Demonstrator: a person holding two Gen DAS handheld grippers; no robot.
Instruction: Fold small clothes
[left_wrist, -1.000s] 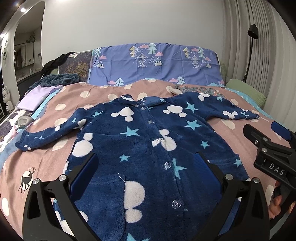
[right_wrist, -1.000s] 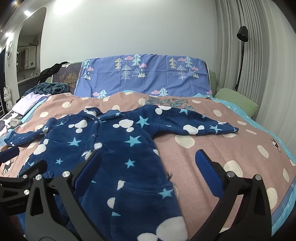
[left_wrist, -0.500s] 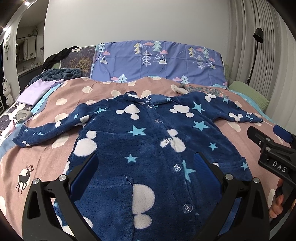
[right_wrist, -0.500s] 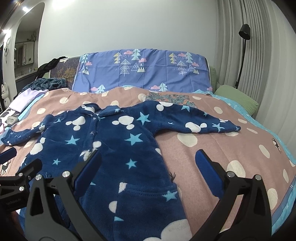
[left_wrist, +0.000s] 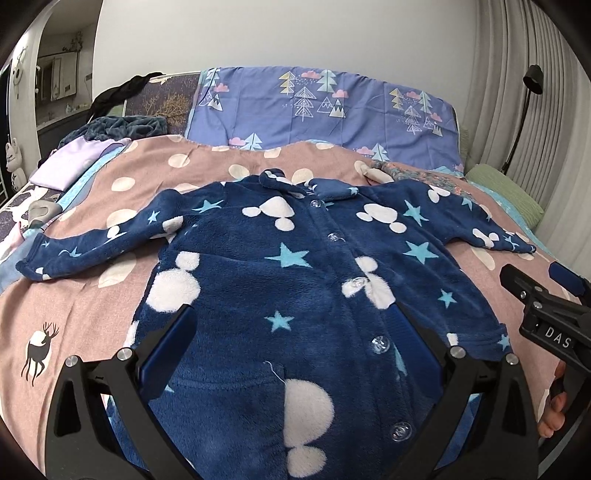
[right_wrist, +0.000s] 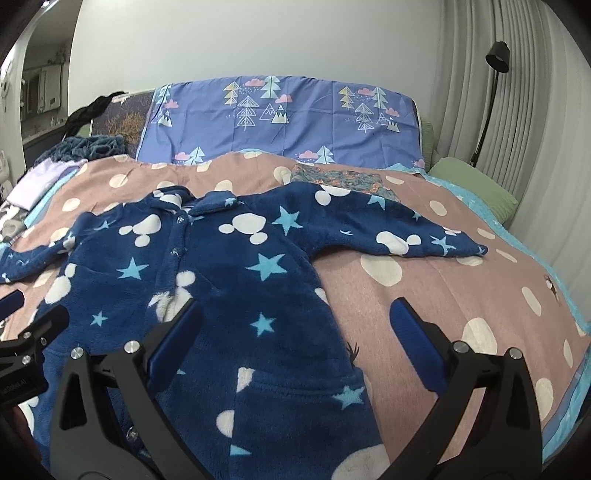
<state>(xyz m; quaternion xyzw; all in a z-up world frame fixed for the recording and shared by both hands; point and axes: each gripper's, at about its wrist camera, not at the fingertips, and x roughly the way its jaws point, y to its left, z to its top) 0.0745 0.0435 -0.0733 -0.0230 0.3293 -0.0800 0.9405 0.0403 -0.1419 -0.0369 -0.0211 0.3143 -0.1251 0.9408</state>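
A navy fleece child's jacket (left_wrist: 295, 280), printed with pale blue stars and white mouse-head shapes, lay front side up and buttoned on the bed, spread flat over a dusty-pink blanket (left_wrist: 92, 295) with cream dots. Its collar (left_wrist: 280, 179) pointed toward 12 o'clock in the left wrist view, and a row of clear buttons (left_wrist: 334, 236) ran down the middle. One sleeve (left_wrist: 99, 243) stretched out toward 9 o'clock, the other sleeve (right_wrist: 399, 232) toward 3 o'clock in the right wrist view. The left tool (left_wrist: 295, 343) hovered over the jacket's lower front at 6 o'clock, its blue-padded fingers (left_wrist: 170, 350) wide apart and gripping nothing. The right tool (right_wrist: 295, 336) hung above the jacket's side edge, its fingers (right_wrist: 413, 343) likewise spread apart and empty, one over fleece and the other over the blanket. In the left wrist view the right tool's black frame showed at 3 o'clock with part of a hand (left_wrist: 554, 413) beneath it. Beyond the jacket, toward 12 o'clock, a periwinkle pillowcase (left_wrist: 325, 110) with tree and cloud prints stood against the wall. A folded floral cloth (right_wrist: 343, 182) lay just past the collar. A green pillow (right_wrist: 476, 184) sat at 2 o'clock near a black floor lamp (right_wrist: 495, 62) and pleated curtains (right_wrist: 535, 147). A lilac cloth (left_wrist: 74, 162) and a dark teal blanket (left_wrist: 122, 127) lay at 10 o'clock.
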